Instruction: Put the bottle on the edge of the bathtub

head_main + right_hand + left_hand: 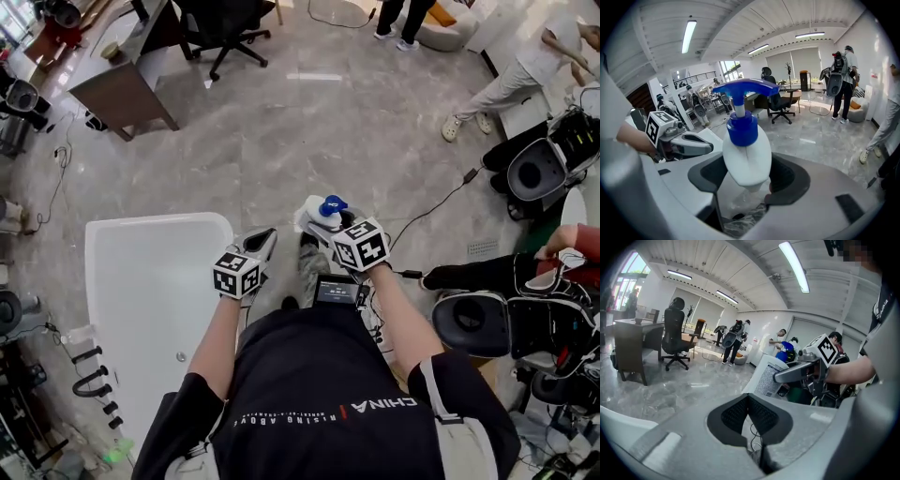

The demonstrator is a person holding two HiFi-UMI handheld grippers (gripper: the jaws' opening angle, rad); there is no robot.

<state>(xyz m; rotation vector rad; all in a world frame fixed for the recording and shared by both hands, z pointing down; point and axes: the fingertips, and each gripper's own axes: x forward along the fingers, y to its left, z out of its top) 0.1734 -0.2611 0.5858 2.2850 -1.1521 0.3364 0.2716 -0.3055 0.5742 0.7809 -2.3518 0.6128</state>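
We see the left forearm (217, 339) and right forearm (405, 314) stretched forward side by side, both tools tipped downward above the marble floor (309, 131), close to the far right corner of the white bathtub (155, 223). The left gripper (263, 241) has its jaws together with nothing between them. The right gripper (323, 228) has its jaws spread wide and clamped on the white body of the bottle (329, 207), which is carried in the air just right of the tub's right edge, not on it. Only the head view shows us the tub. The left gripper view alone gives us the bottle's printed label (768, 376), and the right gripper view its blue pump head (745, 86) up close.
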